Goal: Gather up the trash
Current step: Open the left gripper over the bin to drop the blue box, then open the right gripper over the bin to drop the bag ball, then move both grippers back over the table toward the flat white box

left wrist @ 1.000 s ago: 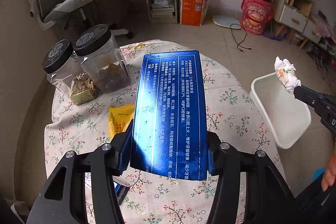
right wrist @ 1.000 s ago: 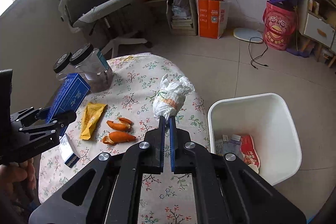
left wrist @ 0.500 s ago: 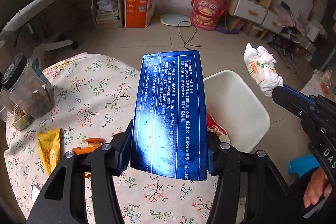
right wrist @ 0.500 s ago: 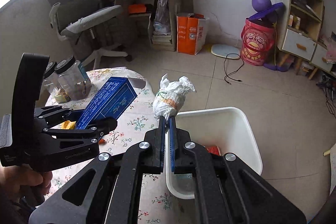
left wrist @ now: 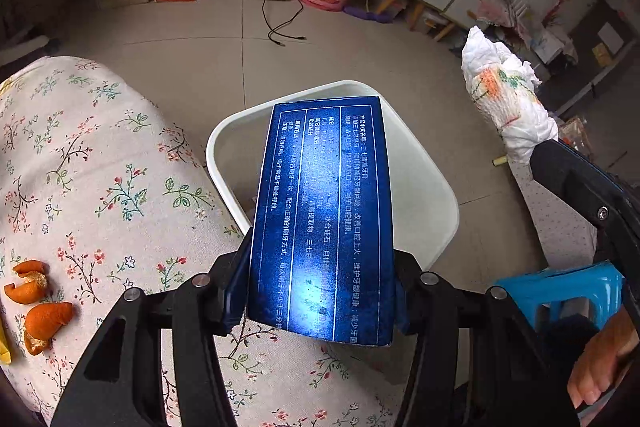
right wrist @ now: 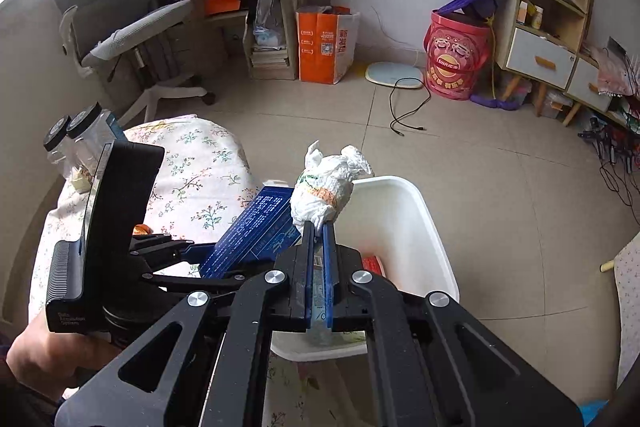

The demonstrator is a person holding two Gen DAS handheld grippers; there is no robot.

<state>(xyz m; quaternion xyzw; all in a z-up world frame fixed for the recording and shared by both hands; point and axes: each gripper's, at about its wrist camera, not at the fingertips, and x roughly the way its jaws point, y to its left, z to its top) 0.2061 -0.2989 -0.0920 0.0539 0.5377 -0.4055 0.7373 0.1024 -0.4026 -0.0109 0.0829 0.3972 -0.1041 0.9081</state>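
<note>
My left gripper is shut on a blue toothpaste box and holds it over the near rim of the white trash bin. The box also shows in the right wrist view. My right gripper is shut on a crumpled white tissue and holds it above the bin. The tissue shows at the right of the left wrist view. Some trash lies inside the bin.
The round table with a floral cloth stands left of the bin; orange peels lie on it. Two black-lidded jars stand at its far side. A blue stool is near the bin. An office chair stands behind.
Both grippers have swung right, from over the table to over the white bin, still holding the box and the tissue.
</note>
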